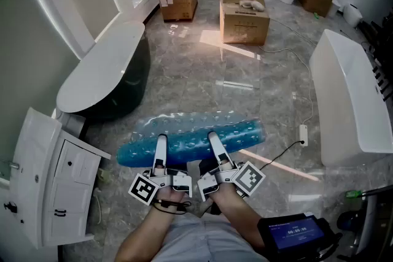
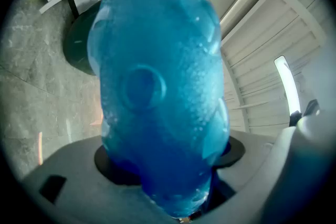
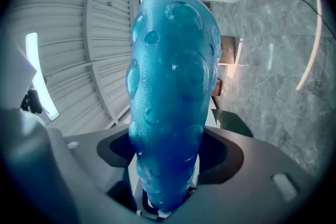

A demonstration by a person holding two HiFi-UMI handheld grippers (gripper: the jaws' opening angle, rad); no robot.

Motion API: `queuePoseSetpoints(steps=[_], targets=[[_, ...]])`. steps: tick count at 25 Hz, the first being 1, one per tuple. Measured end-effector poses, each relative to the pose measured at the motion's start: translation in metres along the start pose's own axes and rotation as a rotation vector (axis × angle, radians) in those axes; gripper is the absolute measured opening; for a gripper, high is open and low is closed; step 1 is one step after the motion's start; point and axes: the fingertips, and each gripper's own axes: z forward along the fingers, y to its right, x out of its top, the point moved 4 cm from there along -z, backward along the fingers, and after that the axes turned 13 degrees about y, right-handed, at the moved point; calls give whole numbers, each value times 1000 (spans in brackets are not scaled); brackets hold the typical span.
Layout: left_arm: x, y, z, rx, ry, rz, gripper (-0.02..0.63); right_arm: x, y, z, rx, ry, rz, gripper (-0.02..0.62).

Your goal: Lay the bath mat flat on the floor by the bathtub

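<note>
A blue bath mat (image 1: 191,137), bunched into a long roll, is held crosswise over the grey stone floor (image 1: 245,86). Its near edge is pinched by the left gripper (image 1: 161,145) and right gripper (image 1: 215,143), between a dark-sided bathtub (image 1: 101,73) and a white bathtub (image 1: 351,101).

Bath mat (image 1: 193,137) crosswise between the jaws of both grippers, overhanging left of left gripper (image 1: 161,144) and right of right gripper (image 1: 215,142). Bathtub (image 1: 101,67) ahead-left of left gripper; cabinet (image 1: 46,181) to its left; boxes (image 1: 244,15) far ahead of both
</note>
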Motion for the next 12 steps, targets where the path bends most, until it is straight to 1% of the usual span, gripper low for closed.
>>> queuePoseSetpoints(steps=[8,12], targets=[[1,-6,6,-7,-6,4,350,0,5,6,7,8,-4,341],[0,-9,6,5,-7,-2,350,0,7,6,-1,14,2,341]])
